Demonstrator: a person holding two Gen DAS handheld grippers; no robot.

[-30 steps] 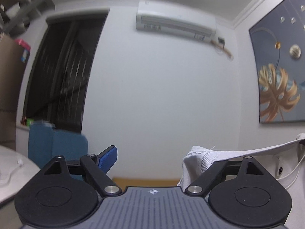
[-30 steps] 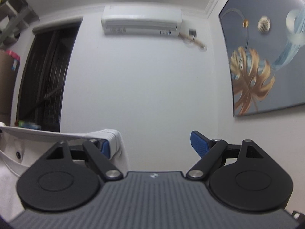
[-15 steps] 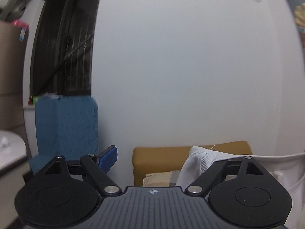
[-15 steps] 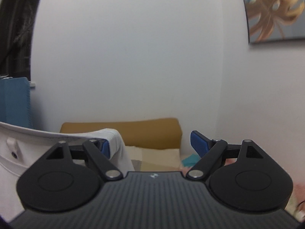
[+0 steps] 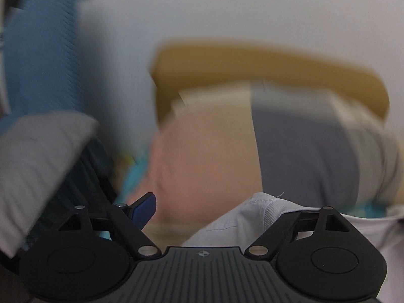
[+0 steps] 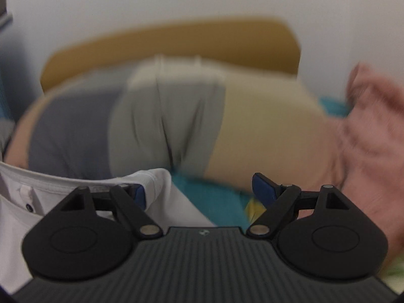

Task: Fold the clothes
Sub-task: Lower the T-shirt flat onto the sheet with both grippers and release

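A white garment (image 5: 247, 217) with a ribbed hem hangs over the right finger of my left gripper (image 5: 207, 202) and hides that fingertip. The left blue fingertip (image 5: 147, 205) is bare, and the jaws stand wide apart with nothing pinched between them. In the right wrist view the same white garment (image 6: 50, 192), with a small dark button, drapes over the left finger of my right gripper (image 6: 199, 189). Its right blue fingertip (image 6: 261, 186) is free and the jaws are wide. The cloth stretches between the two grippers above the bed.
A bed with a mustard headboard (image 6: 176, 43) lies ahead, blurred. On it are a pink, grey and beige patchwork pillow (image 6: 164, 116), a teal sheet (image 6: 214, 197) and a pink fabric heap (image 6: 373, 139). At the left are a blue chair cover (image 5: 43, 50) and grey striped cloth (image 5: 32, 156).
Both views have swung down from the wall and air conditioner to the bed and pillows. The white garment stays hung over the same two fingers, and the jaws stay wide.
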